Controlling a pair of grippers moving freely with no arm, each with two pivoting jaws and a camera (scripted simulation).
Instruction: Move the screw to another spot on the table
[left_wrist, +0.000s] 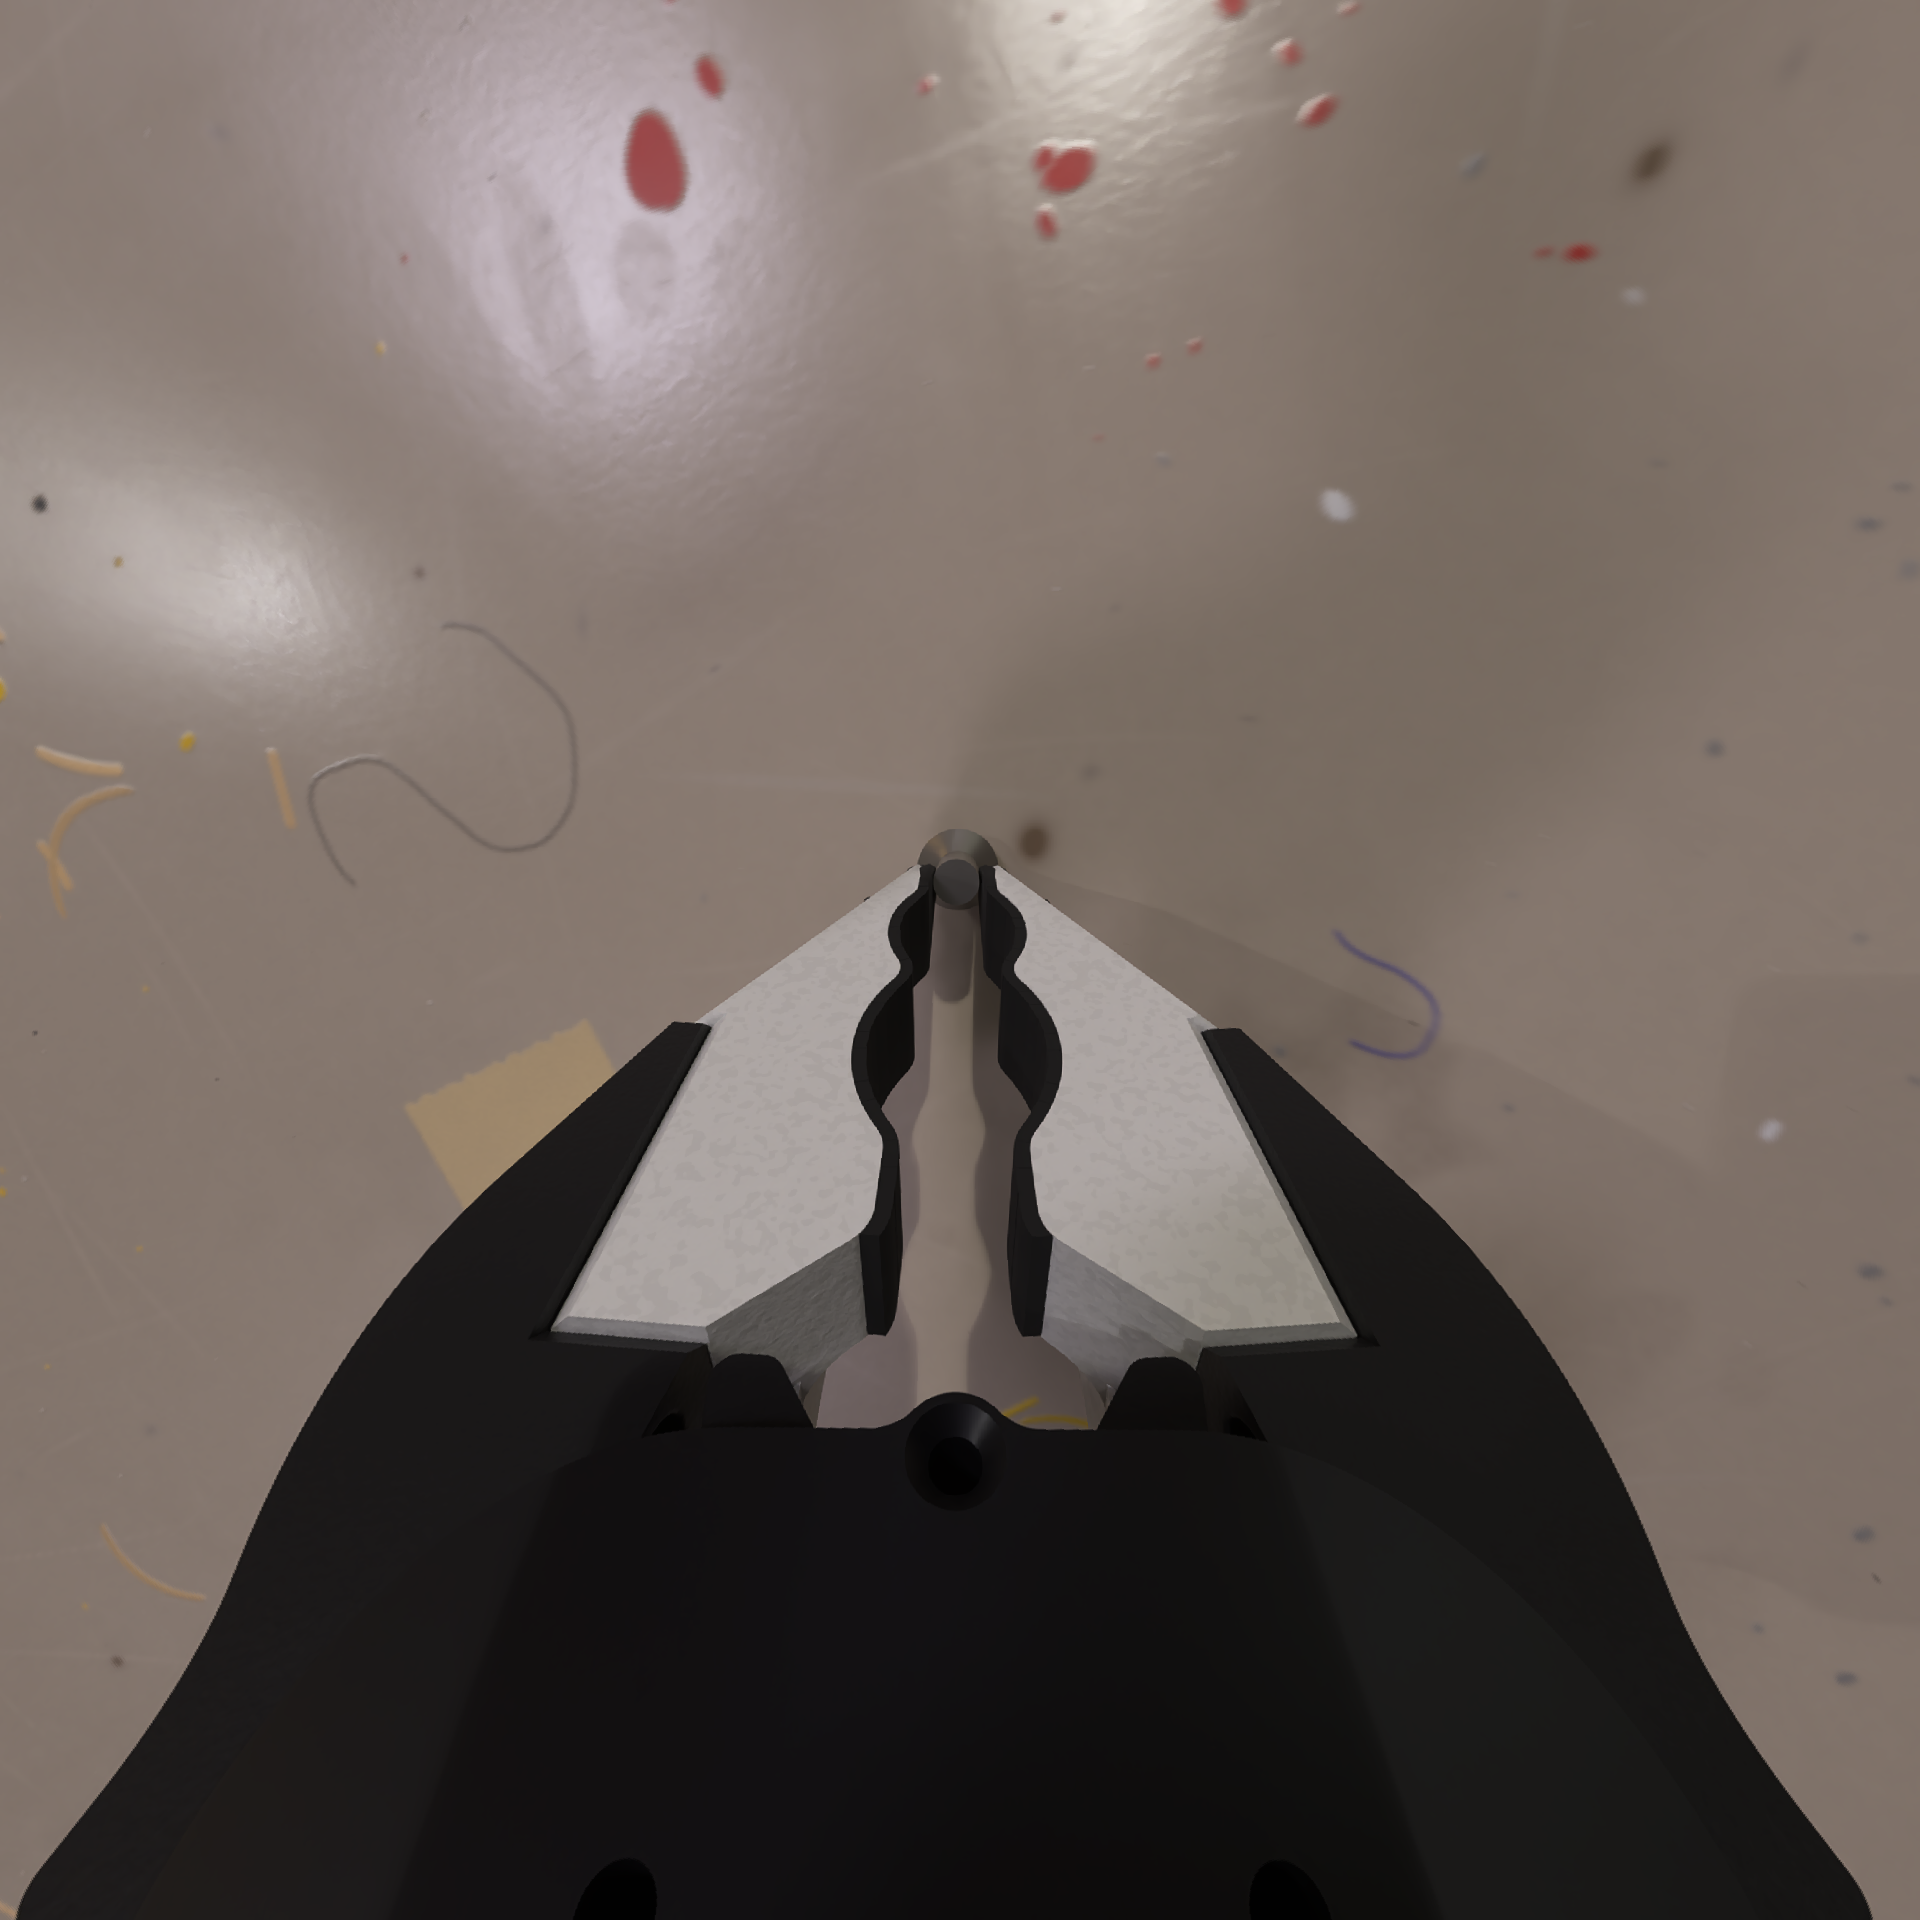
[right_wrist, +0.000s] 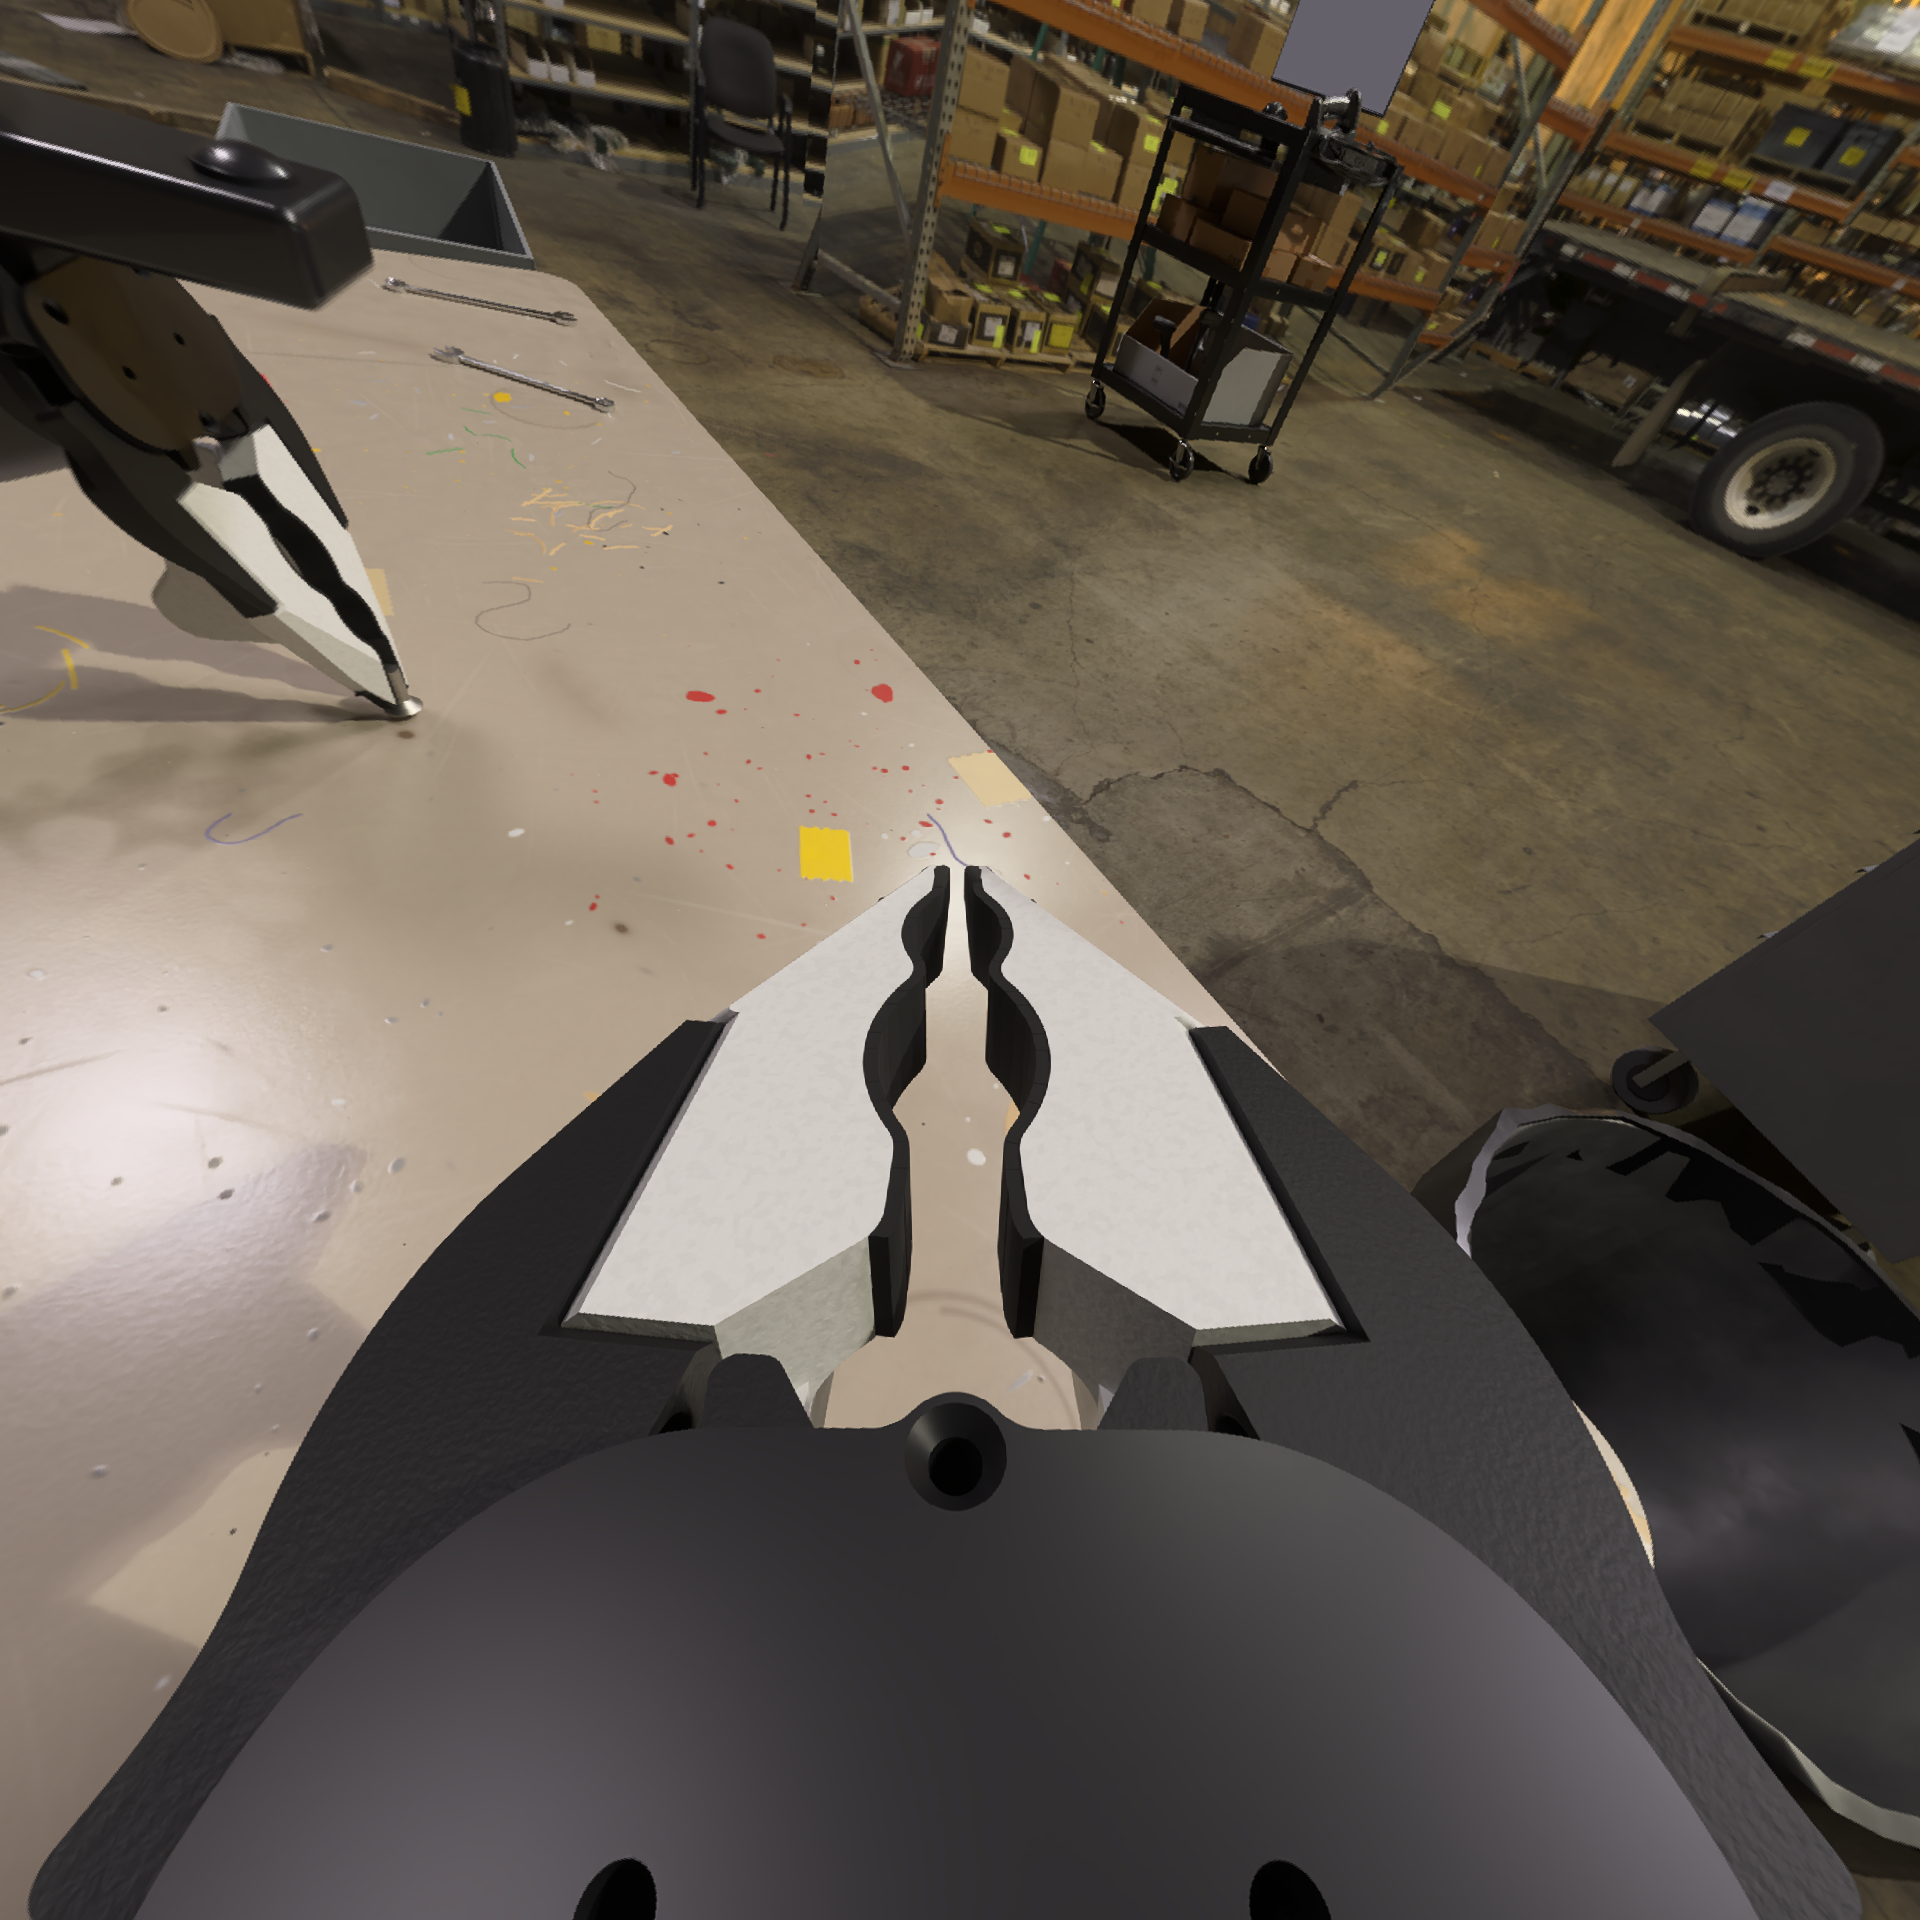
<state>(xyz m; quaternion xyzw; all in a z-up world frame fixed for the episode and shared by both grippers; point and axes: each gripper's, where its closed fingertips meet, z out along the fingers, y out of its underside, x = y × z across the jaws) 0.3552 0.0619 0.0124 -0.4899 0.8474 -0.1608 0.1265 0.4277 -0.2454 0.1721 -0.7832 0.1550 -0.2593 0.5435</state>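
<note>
The desk (left_wrist: 1351, 644) is a smooth beige sheet with a soft sheen, catching pale glare patches, and is flecked with red paint spots (left_wrist: 657, 161) and thin stray threads. The screw (left_wrist: 957, 871) looks like dull grey metal, its head slightly polished. The left gripper (left_wrist: 957, 883) has a matt black plastic body; its fingers (left_wrist: 800, 1091) are faced in white, finely mottled material edged with black rubbery wavy pads. The right gripper (right_wrist: 957, 878) shows a grainy dark-grey shell. Two wrenches (right_wrist: 523, 377) near the desk's far edge gleam like bright steel.
</note>
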